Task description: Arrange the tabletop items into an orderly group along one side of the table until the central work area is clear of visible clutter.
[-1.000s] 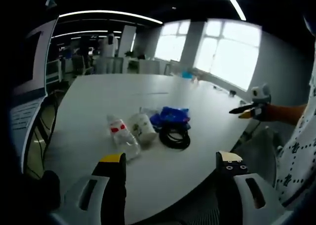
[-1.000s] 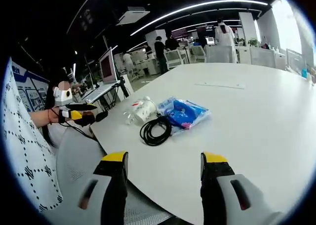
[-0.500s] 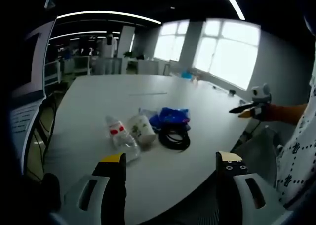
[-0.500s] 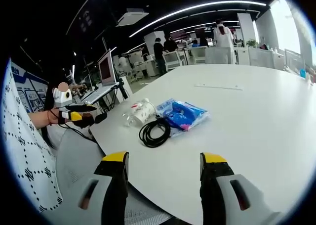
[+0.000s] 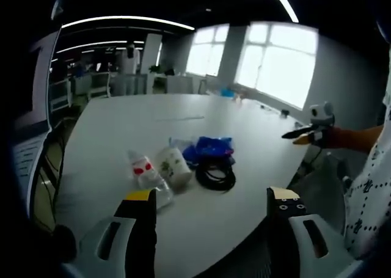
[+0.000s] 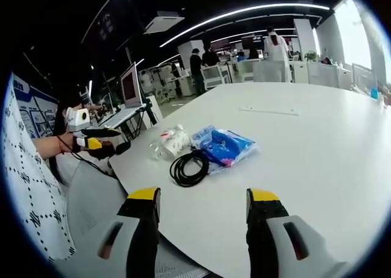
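A cluster lies near the white table's edge: a clear plastic bottle (image 5: 145, 170) with a red label on its side, a white paper cup (image 5: 174, 165) tipped over, a blue plastic packet (image 5: 209, 148) and a coiled black cable (image 5: 215, 175). The right gripper view has the same bottle (image 6: 157, 145), cup (image 6: 175, 139), packet (image 6: 223, 146) and cable (image 6: 190, 168). My left gripper (image 5: 211, 208) is open, held short of the table's edge with nothing between its jaws. My right gripper (image 6: 203, 211) is open over the table's near edge, empty. Each gripper appears in the other's view, right gripper (image 5: 305, 132) and left gripper (image 6: 98, 133).
The white table (image 6: 317, 143) stretches far behind the cluster, with a thin strip (image 6: 269, 111) lying on it. A grey chair (image 6: 91, 204) sits at the near edge. Desks, monitors and people stand in the office behind. A laptop on a stand (image 6: 129, 91) is beside the table.
Both views have shifted slightly with the hands; the items sit a little lower and more left in the left gripper view. Nothing on the table has moved and both grippers stay open.
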Demonstrator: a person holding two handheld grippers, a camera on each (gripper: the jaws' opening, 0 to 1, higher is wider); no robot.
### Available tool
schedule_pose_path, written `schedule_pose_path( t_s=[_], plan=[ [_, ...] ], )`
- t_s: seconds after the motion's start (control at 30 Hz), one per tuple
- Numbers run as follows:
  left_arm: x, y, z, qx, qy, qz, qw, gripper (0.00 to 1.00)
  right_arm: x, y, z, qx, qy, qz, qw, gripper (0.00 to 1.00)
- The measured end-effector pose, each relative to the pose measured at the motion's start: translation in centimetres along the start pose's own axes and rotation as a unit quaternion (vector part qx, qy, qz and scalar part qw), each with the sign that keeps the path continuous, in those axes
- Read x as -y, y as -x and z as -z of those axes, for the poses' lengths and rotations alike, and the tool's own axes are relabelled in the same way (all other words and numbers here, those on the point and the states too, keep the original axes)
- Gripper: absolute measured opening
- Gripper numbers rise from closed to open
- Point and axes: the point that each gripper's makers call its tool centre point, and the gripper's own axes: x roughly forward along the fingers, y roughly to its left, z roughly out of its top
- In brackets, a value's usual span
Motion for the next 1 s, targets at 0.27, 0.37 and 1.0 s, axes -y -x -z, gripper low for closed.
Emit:
schedule_pose_path(
  t_s=[0.27, 0.37, 1.0],
  plan=[
    [0.0, -0.9, -0.8, 0.003, -0.007, 0.006, 1.0, 0.7, 0.2, -0.5, -0.5, 0.003, 0.002, 0.0, 1.0, 0.55],
    [0.0, -1.2, -1.2, 0.005, -0.009, 0.009, 0.9999, 0.7, 0.2, -0.6, -0.7, 0.004, 0.002, 0.0, 1.0, 0.55],
    [0.1, -2.8, -2.2, 0.005, -0.019, 0.019, 0.9996, 0.68, 0.9, -1.1, -1.2, 0.008, 0.001, 0.003, 1.0, 0.53]
  ],
)
